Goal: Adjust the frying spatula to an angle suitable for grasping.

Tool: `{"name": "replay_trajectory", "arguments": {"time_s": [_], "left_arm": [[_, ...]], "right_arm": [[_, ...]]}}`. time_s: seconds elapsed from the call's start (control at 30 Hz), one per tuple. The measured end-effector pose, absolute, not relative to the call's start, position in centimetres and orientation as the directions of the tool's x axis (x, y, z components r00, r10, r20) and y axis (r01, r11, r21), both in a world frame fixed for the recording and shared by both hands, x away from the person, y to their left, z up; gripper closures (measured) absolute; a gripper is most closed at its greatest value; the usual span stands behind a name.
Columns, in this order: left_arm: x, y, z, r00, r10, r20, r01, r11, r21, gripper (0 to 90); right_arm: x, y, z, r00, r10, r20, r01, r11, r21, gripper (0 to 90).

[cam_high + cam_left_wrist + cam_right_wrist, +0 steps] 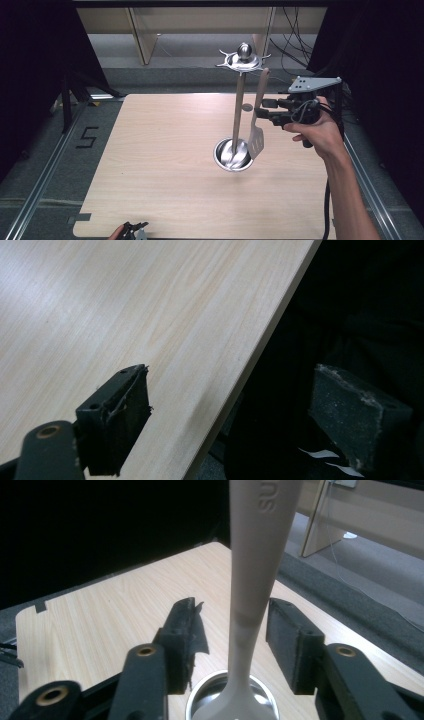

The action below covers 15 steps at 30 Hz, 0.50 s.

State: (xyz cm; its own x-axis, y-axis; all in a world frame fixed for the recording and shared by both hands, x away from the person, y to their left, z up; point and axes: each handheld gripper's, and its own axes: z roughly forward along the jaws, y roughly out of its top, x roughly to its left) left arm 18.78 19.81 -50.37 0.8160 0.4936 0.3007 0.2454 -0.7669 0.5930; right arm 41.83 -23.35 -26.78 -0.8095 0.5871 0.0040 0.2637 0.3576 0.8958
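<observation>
A metal utensil stand rises mid-table: a round bowl base (233, 155), a thin pole and a top ring with hooks (243, 58). A beige slotted spatula (256, 140) hangs tilted beside the pole, its handle top just under a hook. My right gripper (264, 110) is open, with its jaws on either side of the handle's middle. In the right gripper view the handle (252, 580) stands between the pads of the right gripper (235, 625), with a gap on the left, above the bowl base (200, 700). My left gripper (134, 231) (237, 410) stands open and empty over the table's near edge.
The light wooden table (160, 150) is bare around the stand. Its near edge (250, 360) runs diagonally through the left gripper view, with dark floor beyond. Cables and wooden furniture legs (142, 40) lie behind the table; metal rails (45, 170) run along both sides.
</observation>
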Motion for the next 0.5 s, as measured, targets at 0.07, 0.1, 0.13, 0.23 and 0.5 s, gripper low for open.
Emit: {"name": "replay_trajectory", "arguments": {"time_s": [0.07, 0.1, 0.13, 0.23, 0.5], "left_arm": [[18.8, 19.8, -50.4, 0.823, 0.49, 0.286, 0.249, -0.765, 0.593, 15.5], [18.9, 19.9, -50.4, 0.825, 0.487, 0.286, 0.25, -0.769, 0.589, 15.5], [18.8, 19.8, -50.4, 0.819, 0.493, 0.293, 0.25, -0.766, 0.592, 15.5], [18.8, 19.8, -50.4, 0.815, 0.493, 0.305, 0.245, -0.77, 0.589, 15.5], [18.9, 19.8, -50.6, 0.82, 0.49, 0.295, 0.247, -0.768, 0.591, 15.5]], "right_arm": [[41.5, -23.4, -26.7, -0.806, 0.592, -0.004, 0.26, 0.361, 0.896, 52.3], [41.2, -23.4, -26.8, -0.797, 0.603, -0.009, 0.25, 0.344, 0.905, 50.8], [41.0, -23.4, -26.9, -0.792, 0.61, -0.003, 0.257, 0.338, 0.906, 50.5], [40.4, -23.6, -27.0, -0.784, 0.621, -0.027, 0.238, 0.341, 0.909, 49.7], [39.2, -23.9, -28.3, -0.771, 0.637, -0.029, 0.246, 0.34, 0.908, 47.4]]}}
